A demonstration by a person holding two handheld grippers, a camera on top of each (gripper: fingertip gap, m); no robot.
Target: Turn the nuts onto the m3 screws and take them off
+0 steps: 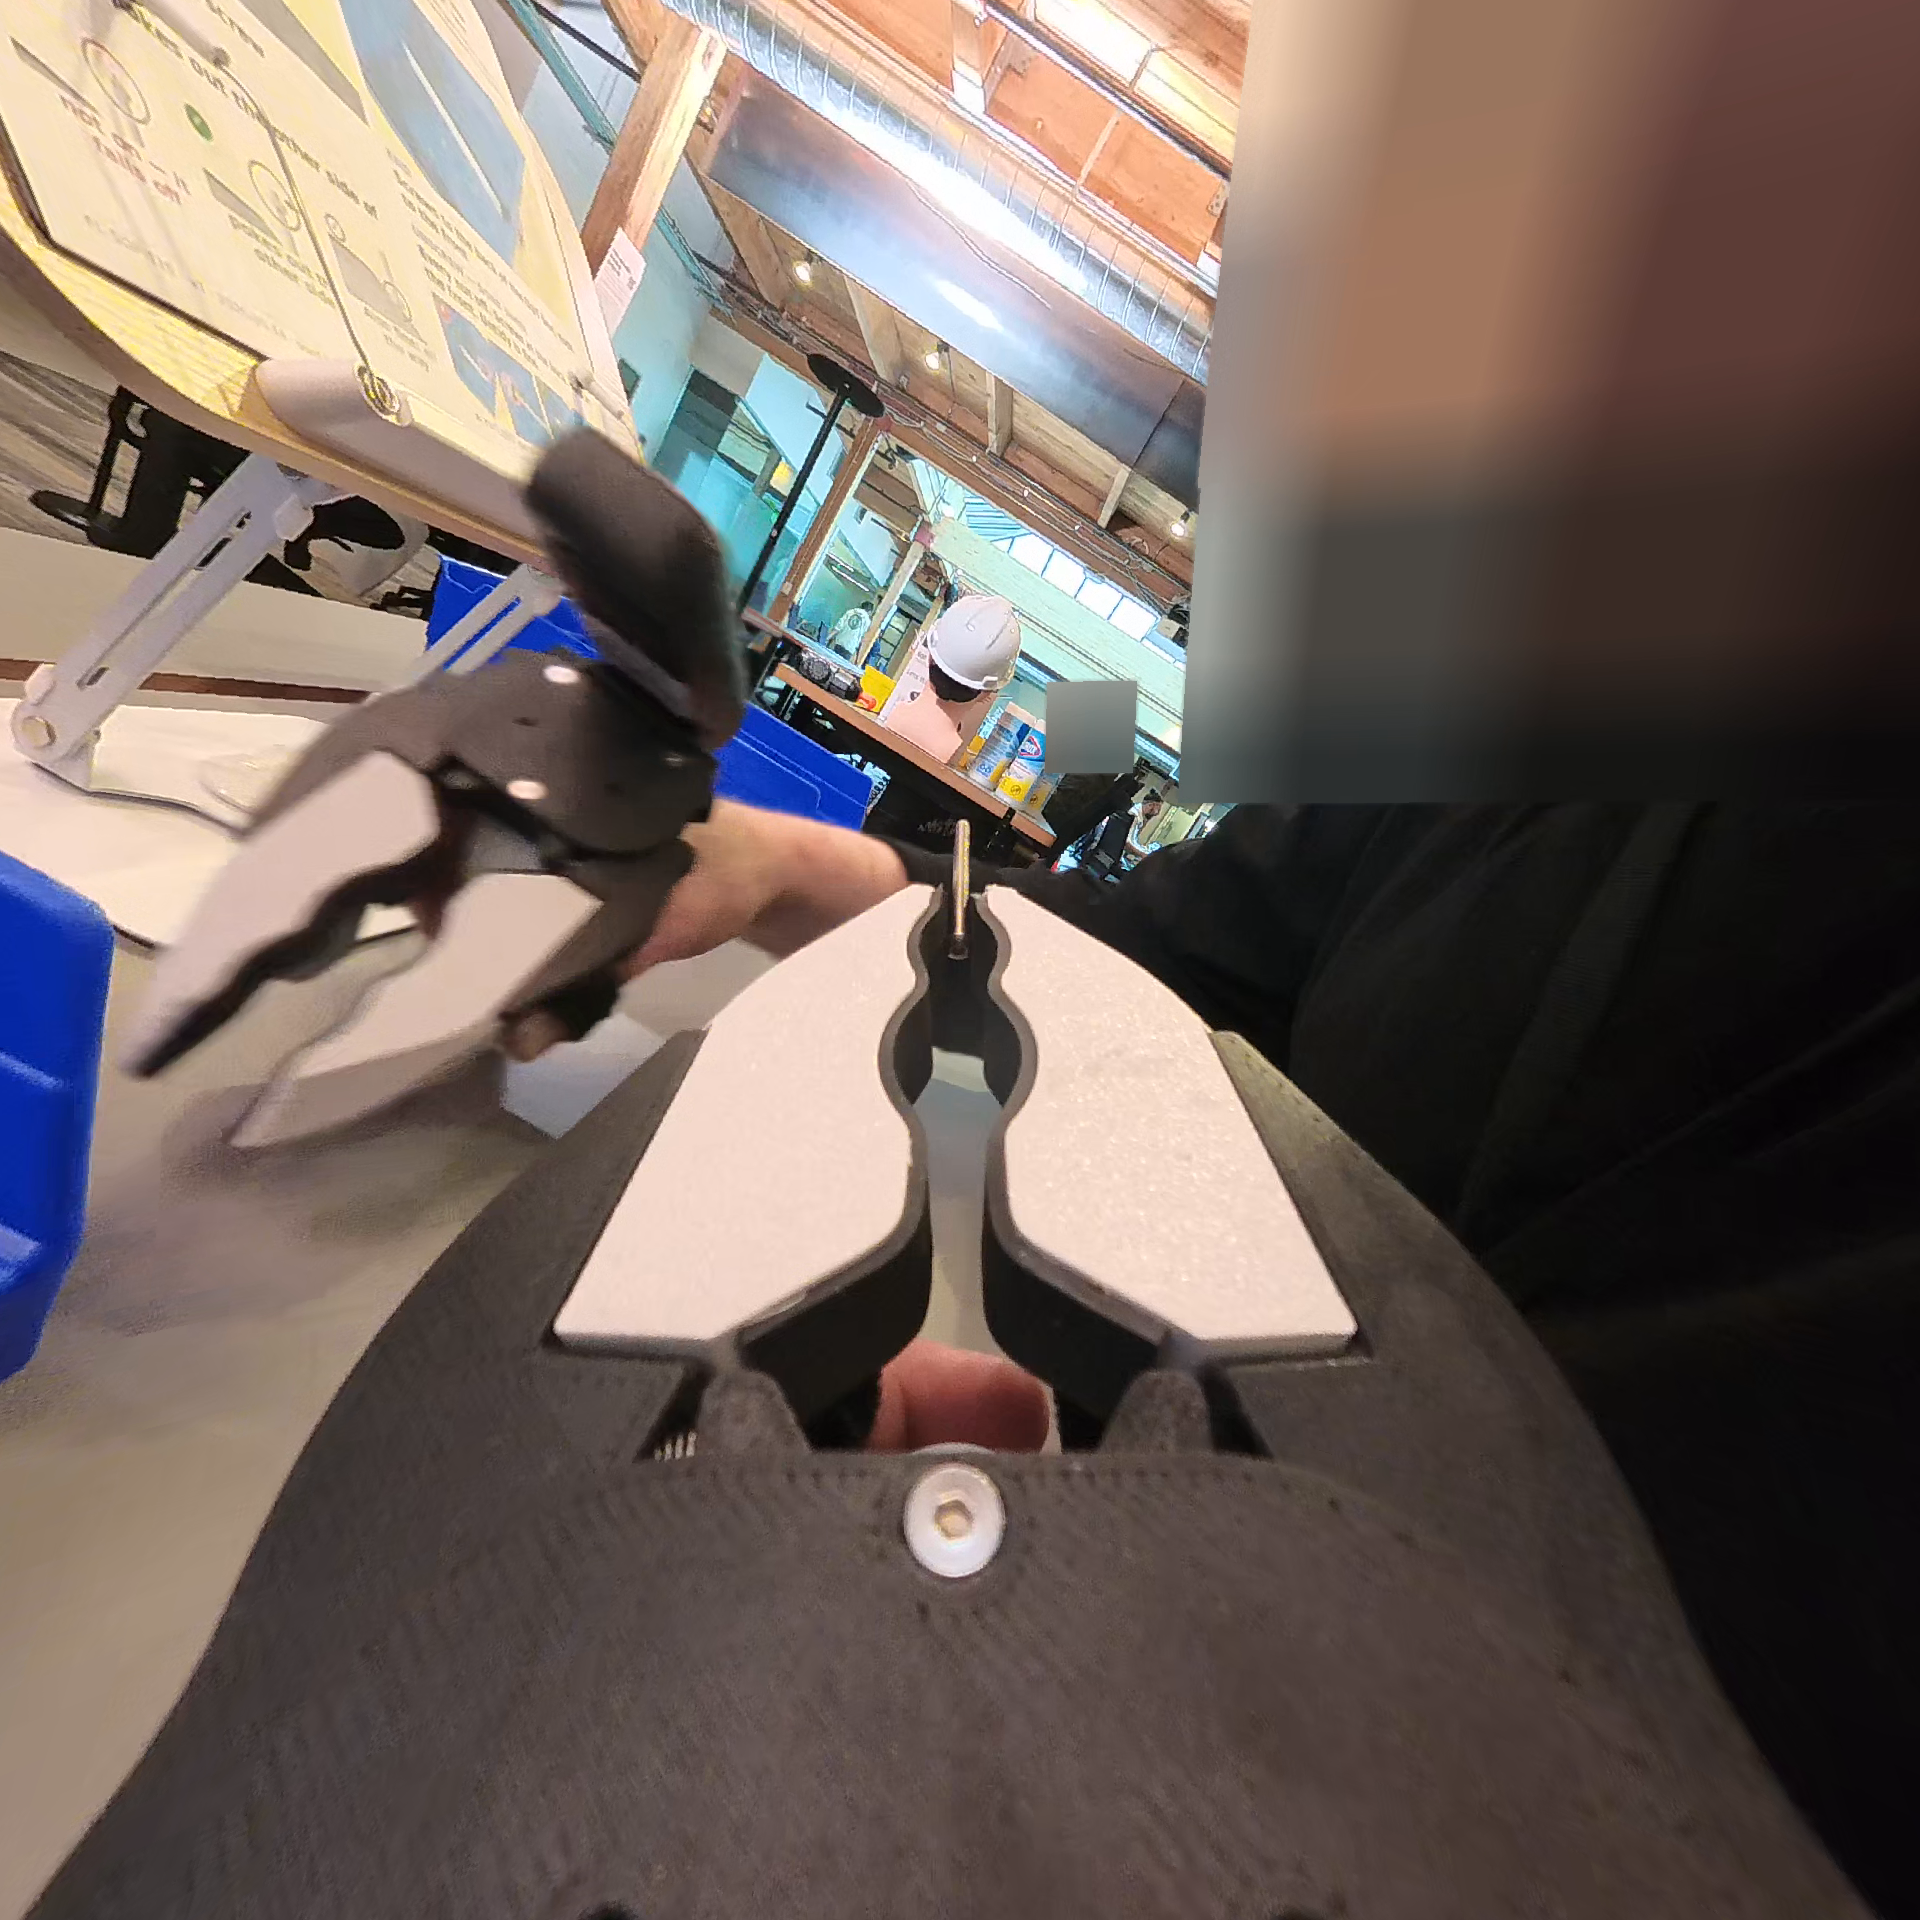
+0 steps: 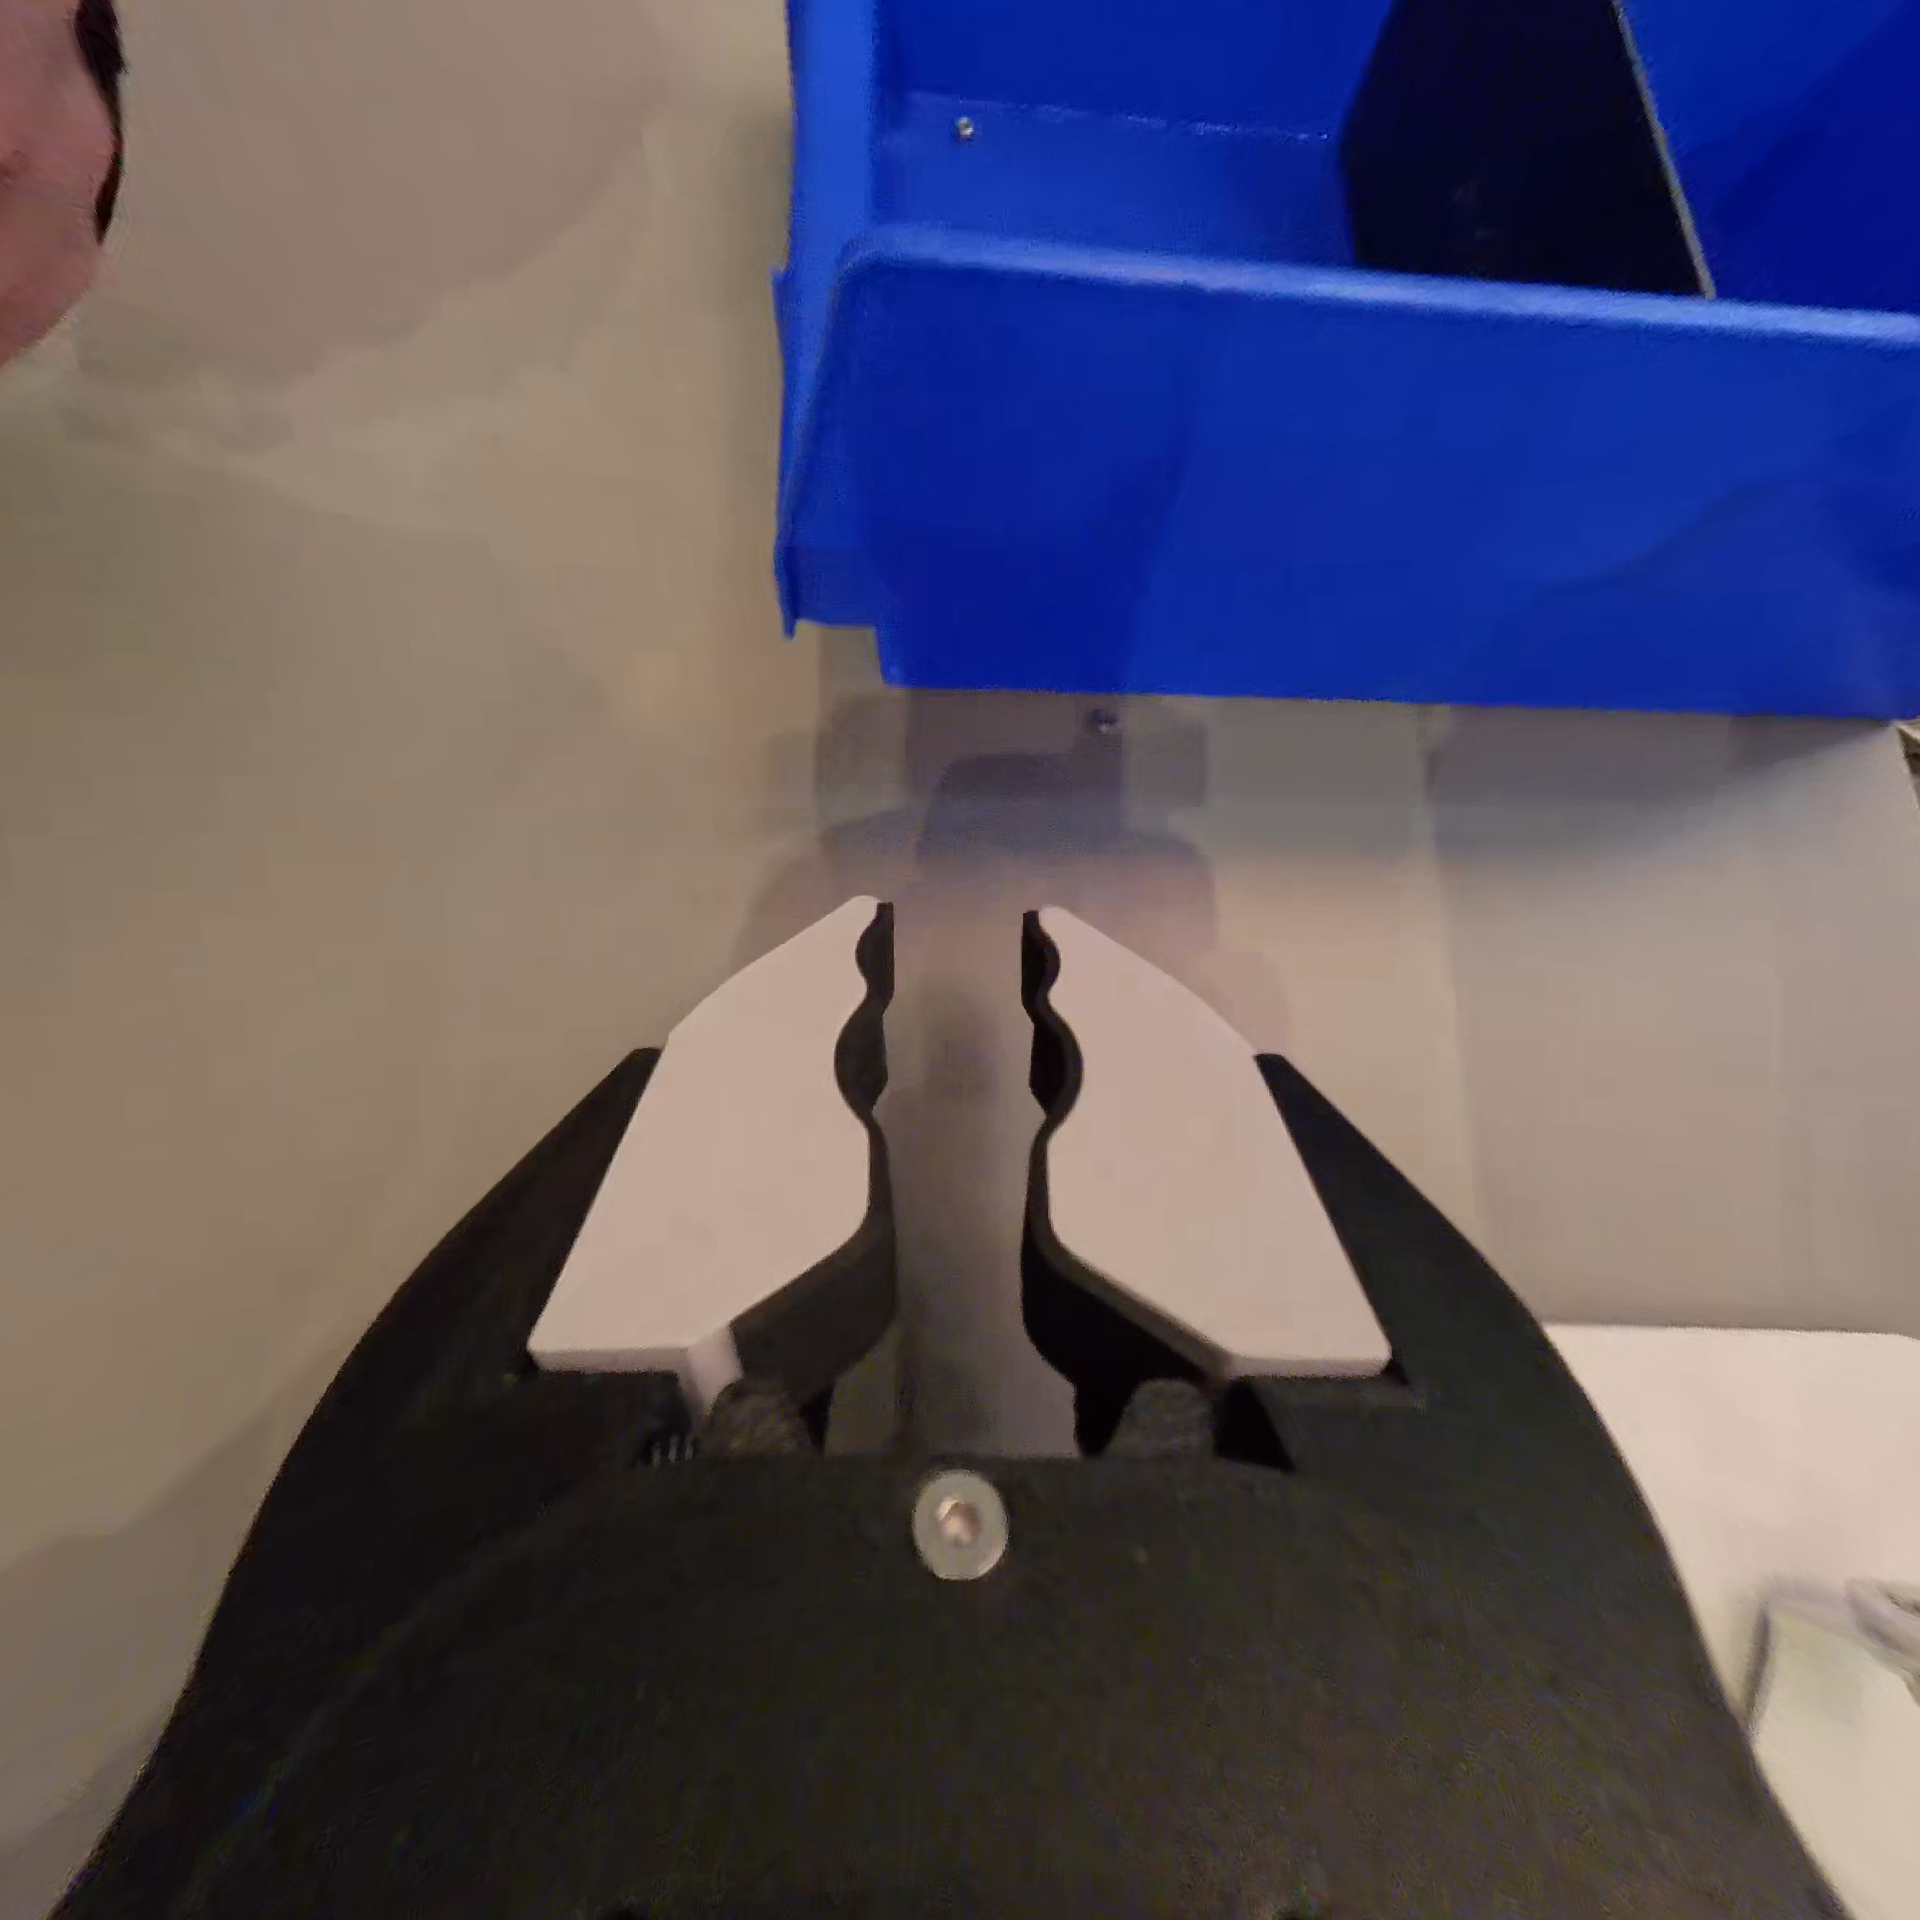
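The left gripper [image 1: 958, 914] is pinched tight on a thin metal screw [image 1: 962, 868] — its head sits between the very tips and the shank stands up past them, pointing away from the camera. The gripper is tilted upward, so behind the screw lie a dark sleeve and a workshop ceiling rather than the worktop.

The right gripper [image 2: 958, 914] holds nothing; its jaws stand a narrow gap apart, roughly parallel, aimed down at the beige worktop [image 2: 364, 727]. Just ahead of its tips is the front wall of a blue bin [image 2: 1299, 468], and a tiny dark speck — possibly a nut [image 2: 1103, 719], too small to be sure — lies on the worktop right at the bin's foot. Another small metal speck [image 2: 965, 128] sits inside the bin on its floor.

In the left wrist view the right gripper [image 1: 197, 1091] shows blurred, well to the left of the screw, with a hand [image 1: 769, 883] behind it. A white stand [image 1: 156, 634] props up a board with printed sheets [image 1: 260, 187] at the back.
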